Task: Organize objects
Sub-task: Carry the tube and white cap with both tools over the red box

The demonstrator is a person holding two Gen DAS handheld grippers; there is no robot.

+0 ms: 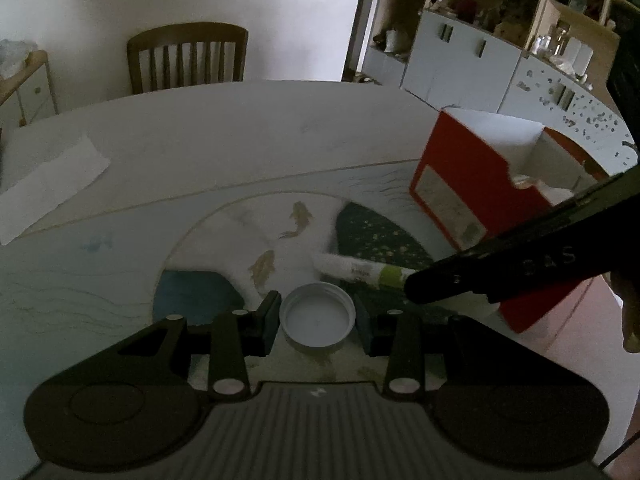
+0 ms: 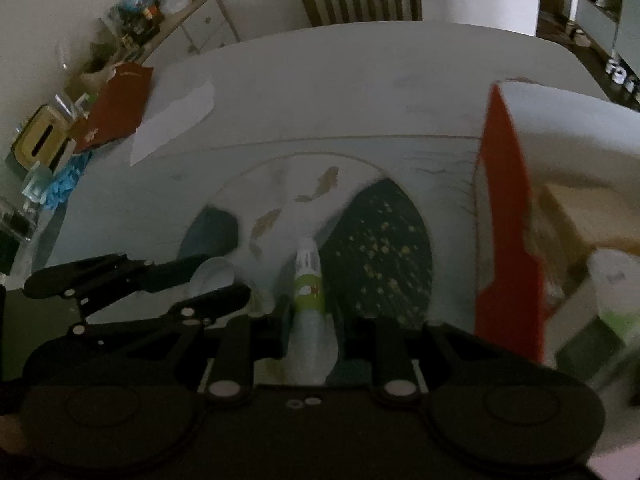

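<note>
Left wrist view: the left gripper (image 1: 316, 316) has its jaws closed on a white jar lid (image 1: 318, 317) above the counter (image 1: 240, 128). Right gripper (image 2: 312, 320) has its jaws clamped on a green-and-white tube (image 2: 310, 300), near the open red box (image 2: 508, 240).

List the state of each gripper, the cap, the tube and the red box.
left gripper: shut on the white cap, open side up.
right gripper: shut on the green-and-white tube, tip pointing forward.
red box: open at the top, standing on the table.
</note>
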